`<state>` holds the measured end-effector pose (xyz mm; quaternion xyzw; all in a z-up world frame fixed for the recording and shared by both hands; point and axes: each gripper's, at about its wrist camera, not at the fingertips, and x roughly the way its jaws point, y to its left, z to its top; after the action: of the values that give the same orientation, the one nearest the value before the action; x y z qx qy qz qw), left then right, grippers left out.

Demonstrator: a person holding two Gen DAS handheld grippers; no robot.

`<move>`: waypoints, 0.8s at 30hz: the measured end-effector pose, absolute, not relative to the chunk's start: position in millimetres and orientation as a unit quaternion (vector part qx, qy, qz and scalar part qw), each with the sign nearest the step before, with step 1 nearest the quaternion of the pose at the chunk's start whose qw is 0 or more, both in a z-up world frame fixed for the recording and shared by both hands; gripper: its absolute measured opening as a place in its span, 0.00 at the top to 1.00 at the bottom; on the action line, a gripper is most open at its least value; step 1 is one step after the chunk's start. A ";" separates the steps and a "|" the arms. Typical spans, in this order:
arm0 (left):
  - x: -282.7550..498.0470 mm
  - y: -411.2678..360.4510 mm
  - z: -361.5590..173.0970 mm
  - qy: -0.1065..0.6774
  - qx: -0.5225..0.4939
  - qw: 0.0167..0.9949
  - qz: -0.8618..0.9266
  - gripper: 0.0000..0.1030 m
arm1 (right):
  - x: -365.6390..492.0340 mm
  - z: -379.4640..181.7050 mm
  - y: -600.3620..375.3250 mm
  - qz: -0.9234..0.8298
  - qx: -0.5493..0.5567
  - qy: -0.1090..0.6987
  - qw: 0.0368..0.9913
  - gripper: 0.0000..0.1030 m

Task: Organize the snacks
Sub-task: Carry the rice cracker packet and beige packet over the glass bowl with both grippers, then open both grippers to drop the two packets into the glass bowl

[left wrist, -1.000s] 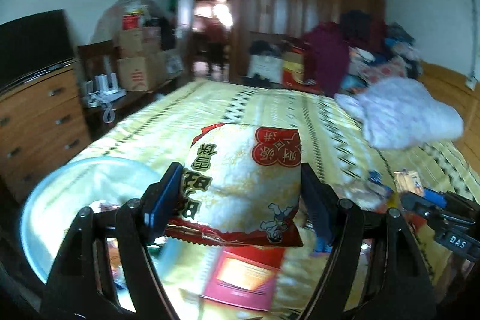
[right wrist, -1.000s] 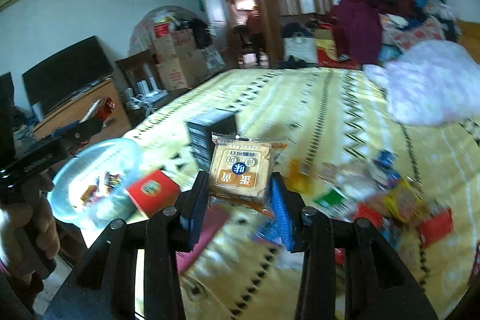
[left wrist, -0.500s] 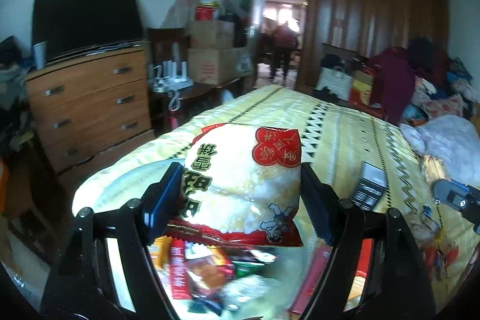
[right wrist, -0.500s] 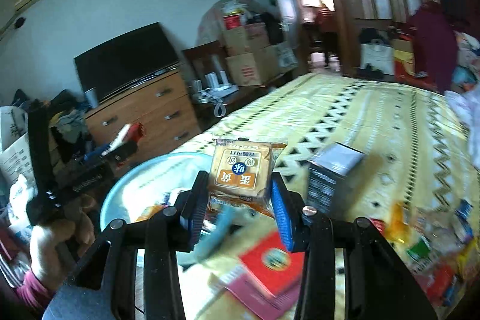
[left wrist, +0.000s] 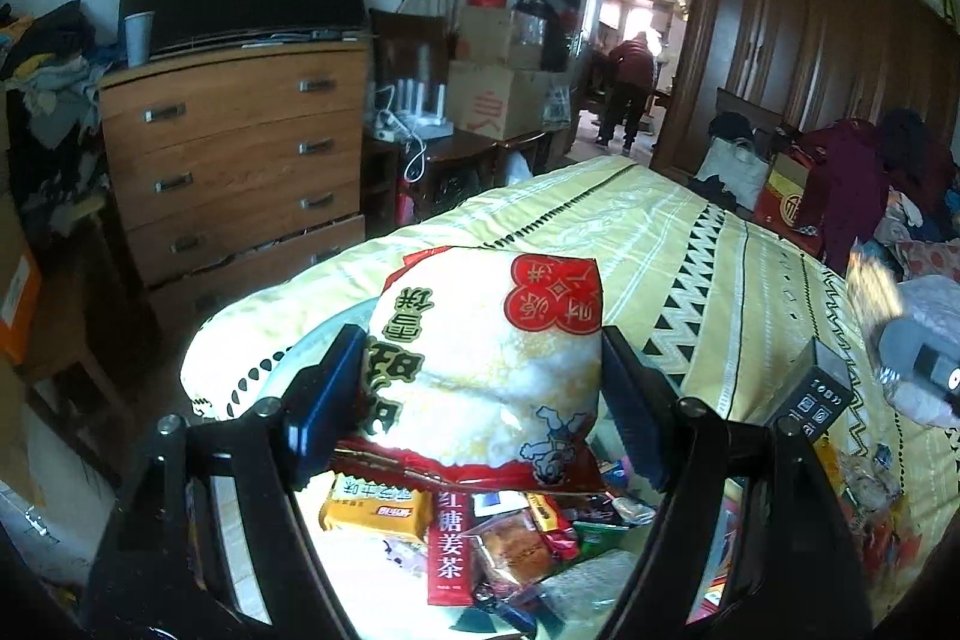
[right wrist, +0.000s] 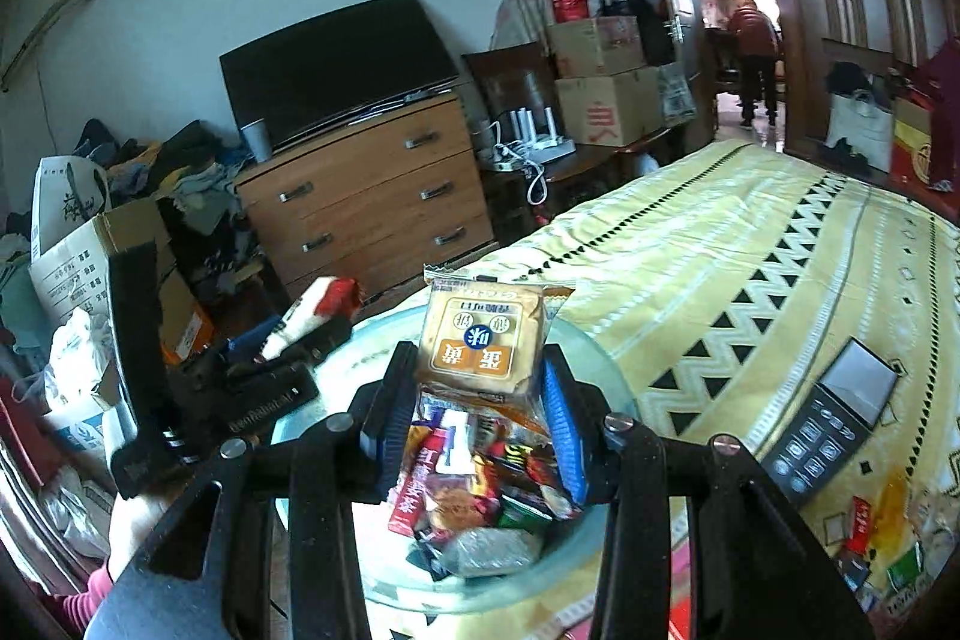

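Crinkly foil packs held over the bowl [right wrist: 606,568], ready to drop.
Left tongs [left wrist: 480,400] clamp the rice-cracker bag [left wrist: 486,364]; right tongs [right wrist: 474,412] clamp the cake pack [right wrist: 480,334]. Centre over the pile, lower, then part the tongs.

- red sachet [left wrist: 447,550], in the pile of snacks under the white-and-red bag [left wrist: 486,370]: white characters 红糖姜茶, read top to bottom.
- white-and-red bag itself: large dark characters, seen upside down, the top one 雪; the red seal on its corner also carries characters, too inverted to read surely.
- orange cracker packet [right wrist: 480,340]: upside-down characters 蛋黄 and a blue roundel with 味.
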<state>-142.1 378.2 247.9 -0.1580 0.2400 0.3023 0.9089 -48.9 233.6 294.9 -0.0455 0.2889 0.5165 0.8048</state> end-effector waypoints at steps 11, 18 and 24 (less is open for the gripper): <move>-145.5 394.8 238.8 0.248 -0.168 0.905 0.301 0.25 | -46.2 283.2 263.2 0.528 -0.052 0.300 0.793 0.57; -147.1 399.2 237.0 0.252 -0.167 0.905 0.300 0.25 | -46.0 280.8 266.1 0.526 -0.052 0.303 0.793 0.57; -147.1 400.1 237.0 0.253 -0.167 0.905 0.300 0.25 | -45.8 280.2 266.6 0.527 -0.053 0.303 0.792 0.57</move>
<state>-147.1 400.1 237.0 -0.1672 0.2529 0.2998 0.9046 -45.8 266.6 280.2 -0.0527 0.3034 0.5266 0.7924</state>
